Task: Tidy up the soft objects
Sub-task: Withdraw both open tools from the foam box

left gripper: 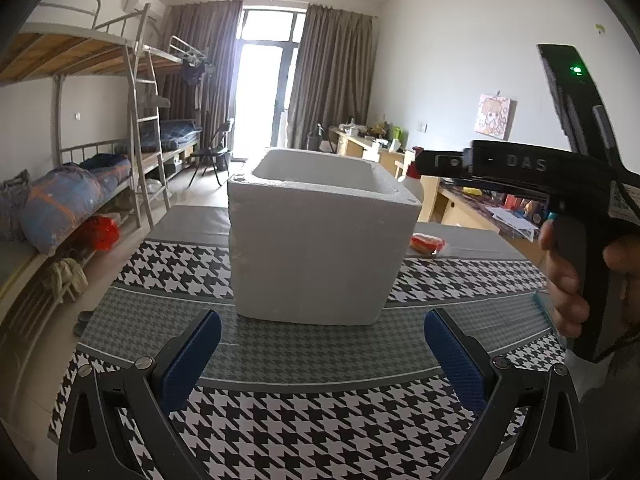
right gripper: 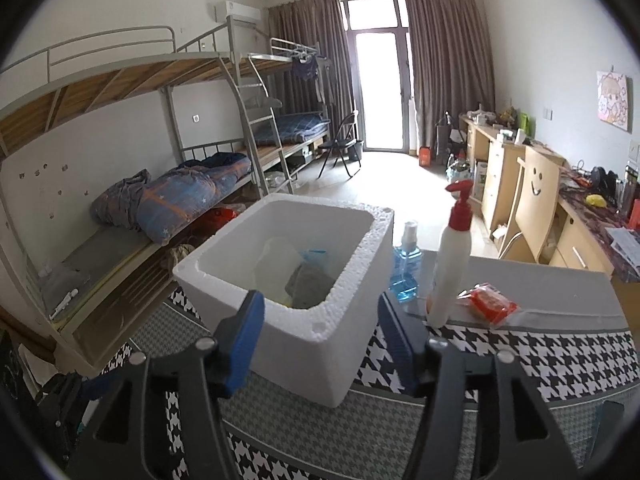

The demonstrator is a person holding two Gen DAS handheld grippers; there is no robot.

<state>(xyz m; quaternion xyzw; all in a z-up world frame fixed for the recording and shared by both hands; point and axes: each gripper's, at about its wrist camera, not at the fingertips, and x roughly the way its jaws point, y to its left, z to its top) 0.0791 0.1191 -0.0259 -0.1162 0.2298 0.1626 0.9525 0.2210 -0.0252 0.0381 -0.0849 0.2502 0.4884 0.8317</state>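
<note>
A white foam box (left gripper: 316,240) stands on the houndstooth table cloth (left gripper: 280,432). In the right wrist view the box (right gripper: 304,320) holds a grey cloth (right gripper: 314,284), a clear plastic bag (right gripper: 280,262) and something blue. A red packet (right gripper: 490,304) lies on the table right of the box; it also shows in the left wrist view (left gripper: 428,242). My left gripper (left gripper: 322,350) is open and empty, low in front of the box. My right gripper (right gripper: 320,336) is open and empty, above the box's near corner. In the left wrist view the right gripper's body (left gripper: 520,168) is held up at the right.
A white pump bottle with a red top (right gripper: 450,268) and a blue spray bottle (right gripper: 406,268) stand behind the box. Bunk beds (right gripper: 160,184) line the left wall. Wooden desks and a chair (right gripper: 536,208) stand along the right.
</note>
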